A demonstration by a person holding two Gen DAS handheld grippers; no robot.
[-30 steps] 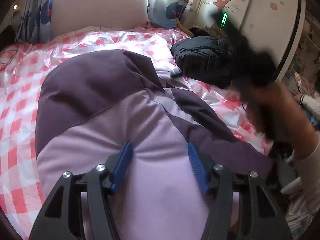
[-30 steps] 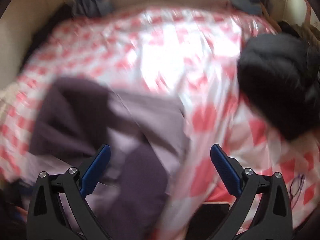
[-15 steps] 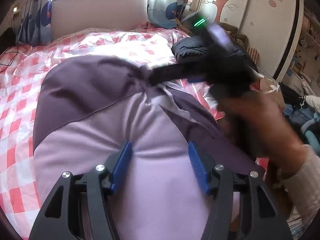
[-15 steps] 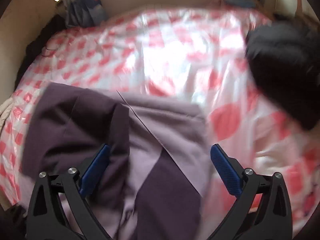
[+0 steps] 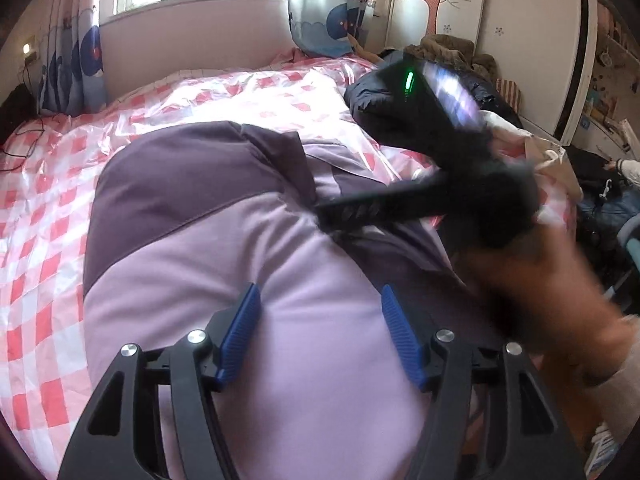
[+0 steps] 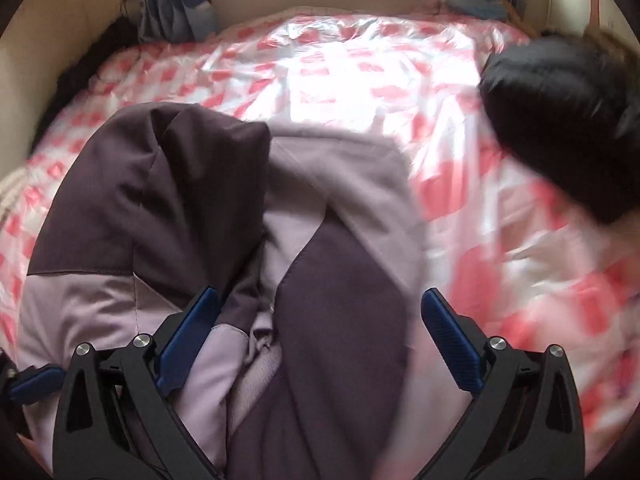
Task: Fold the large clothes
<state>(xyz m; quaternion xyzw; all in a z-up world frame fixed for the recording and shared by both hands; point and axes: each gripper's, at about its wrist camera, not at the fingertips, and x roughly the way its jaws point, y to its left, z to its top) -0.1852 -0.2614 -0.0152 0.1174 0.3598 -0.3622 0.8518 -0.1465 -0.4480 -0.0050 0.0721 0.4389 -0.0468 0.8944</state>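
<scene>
On the pink-checked glossy bedspread (image 5: 48, 208), the two-tone purple jacket (image 5: 224, 264) lies directly beneath both empty, spread grippers; the right gripper (image 6: 320, 320) hangs above its folded dark sleeve (image 6: 340, 280), while the left gripper (image 5: 320, 328), jaws just widening, holds nothing.

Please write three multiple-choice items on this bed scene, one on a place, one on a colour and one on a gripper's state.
1. Where does the black puffy jacket lie relative to the purple garment, in the right wrist view?
A. On top of it
B. To its right, apart from it, on the bed cover
C. Under it

2. What colours is the garment under the grippers?
A. Green and yellow
B. Plain white
C. Dark purple and pale lilac

3. How do the jaws of the right gripper stand?
A. Wide apart, pads pressing on nothing
B. Clamped on the black jacket
C. Fully shut

Answers: 1 B, checked cover shows between the two; 2 C, dark panels meet pale ones at seams; 3 A, the blue pads stand far apart with cloth loose below them.
</scene>
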